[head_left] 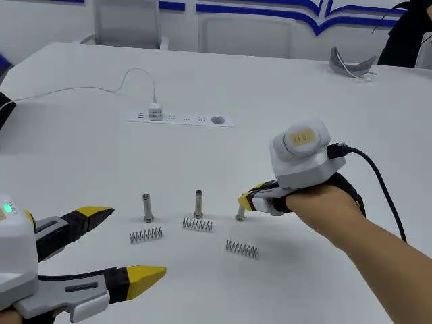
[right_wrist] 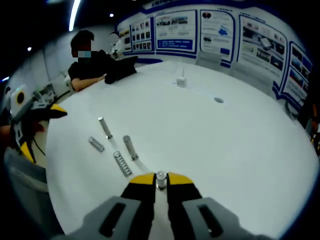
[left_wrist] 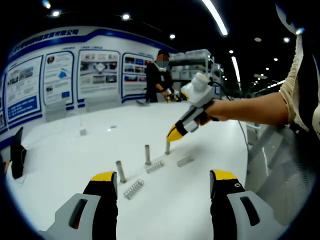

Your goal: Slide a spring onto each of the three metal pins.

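Three upright metal pins stand in a row on the white table (head_left: 81,148): the left pin (head_left: 147,207), the middle pin (head_left: 198,203) and the right pin (head_left: 240,214). One spring lies flat in front of each: left spring (head_left: 146,235), middle spring (head_left: 197,225), right spring (head_left: 241,249). My right gripper (head_left: 246,201) is shut on the right pin, whose top (right_wrist: 160,176) shows between the yellow tips (right_wrist: 142,181). My left gripper (head_left: 125,244) is held open near the table's front left, short of the left spring (left_wrist: 133,188), with nothing between its fingers (left_wrist: 104,177).
A white power strip (head_left: 181,119) with a plugged-in charger (head_left: 154,111) and its cable lies behind the pins. A grey curved object (head_left: 351,66) rests at the far right. A person (right_wrist: 90,60) sits at the table's far side.
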A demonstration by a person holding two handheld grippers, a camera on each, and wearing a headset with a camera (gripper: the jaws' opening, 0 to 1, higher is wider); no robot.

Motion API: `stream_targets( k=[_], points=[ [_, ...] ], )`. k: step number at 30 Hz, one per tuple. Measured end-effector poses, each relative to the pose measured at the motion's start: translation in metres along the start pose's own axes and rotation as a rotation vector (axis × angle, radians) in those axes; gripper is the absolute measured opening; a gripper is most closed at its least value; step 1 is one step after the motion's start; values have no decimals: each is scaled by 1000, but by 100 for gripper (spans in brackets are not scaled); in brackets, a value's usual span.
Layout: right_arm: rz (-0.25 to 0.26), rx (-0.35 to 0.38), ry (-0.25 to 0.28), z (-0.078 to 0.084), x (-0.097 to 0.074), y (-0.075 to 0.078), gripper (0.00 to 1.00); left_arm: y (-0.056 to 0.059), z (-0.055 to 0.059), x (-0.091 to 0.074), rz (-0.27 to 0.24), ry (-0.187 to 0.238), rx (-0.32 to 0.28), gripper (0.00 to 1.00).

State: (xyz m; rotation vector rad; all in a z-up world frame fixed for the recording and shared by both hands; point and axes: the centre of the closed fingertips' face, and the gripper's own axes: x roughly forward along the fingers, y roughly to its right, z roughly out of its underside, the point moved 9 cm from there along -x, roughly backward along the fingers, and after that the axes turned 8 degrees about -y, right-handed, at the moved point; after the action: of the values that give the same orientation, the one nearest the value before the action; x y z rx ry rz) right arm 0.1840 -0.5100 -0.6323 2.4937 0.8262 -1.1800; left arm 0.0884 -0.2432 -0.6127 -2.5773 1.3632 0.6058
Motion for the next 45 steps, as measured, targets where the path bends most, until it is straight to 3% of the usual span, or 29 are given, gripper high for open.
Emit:
stream_targets(
  k=[16, 26, 45],
  points=[
    [-1, -26, 42, 0, -20, -3, 14, 3, -4, 3, 16, 11, 14, 77],
    [-28, -56, 34, 17, -34, -5, 15, 2, -5, 3, 21, 10, 21, 77],
    [-191, -196, -51, 46, -23, -27, 16, 7, -6, 6, 36, 2, 30, 76]
  ],
)
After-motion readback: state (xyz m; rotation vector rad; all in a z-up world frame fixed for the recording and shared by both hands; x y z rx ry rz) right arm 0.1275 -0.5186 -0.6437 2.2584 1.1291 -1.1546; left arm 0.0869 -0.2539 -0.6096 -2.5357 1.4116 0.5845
